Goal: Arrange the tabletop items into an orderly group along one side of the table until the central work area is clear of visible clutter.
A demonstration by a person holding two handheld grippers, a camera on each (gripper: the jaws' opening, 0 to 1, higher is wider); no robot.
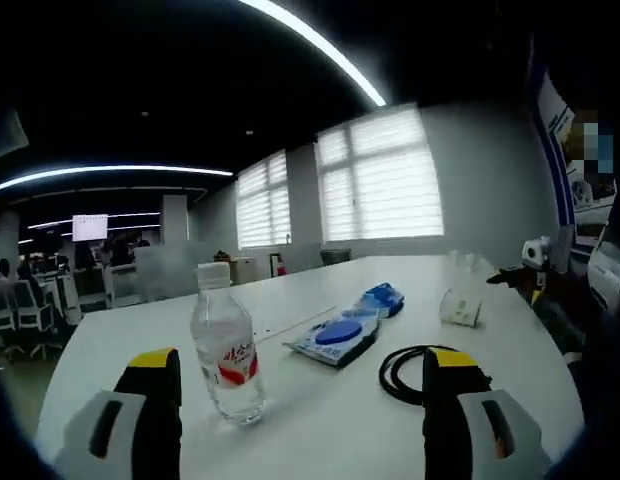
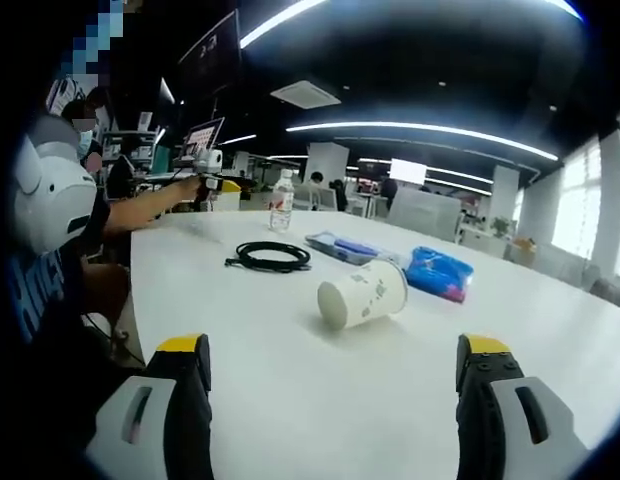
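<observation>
Though clear, red-labelled water bottle (image 1: 227, 345)

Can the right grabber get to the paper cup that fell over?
Probably yes. The right gripper is open, and the paper cup lies on its side just ahead, with bare table between them and nothing blocking.

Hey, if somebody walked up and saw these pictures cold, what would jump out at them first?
Probably the clear water bottle standing upright on the white table, close in front of the open left gripper. In the right gripper view, a paper cup lies on its side mid-table, ahead of the open right gripper. Around them sit a coiled black cable and blue packets.
</observation>
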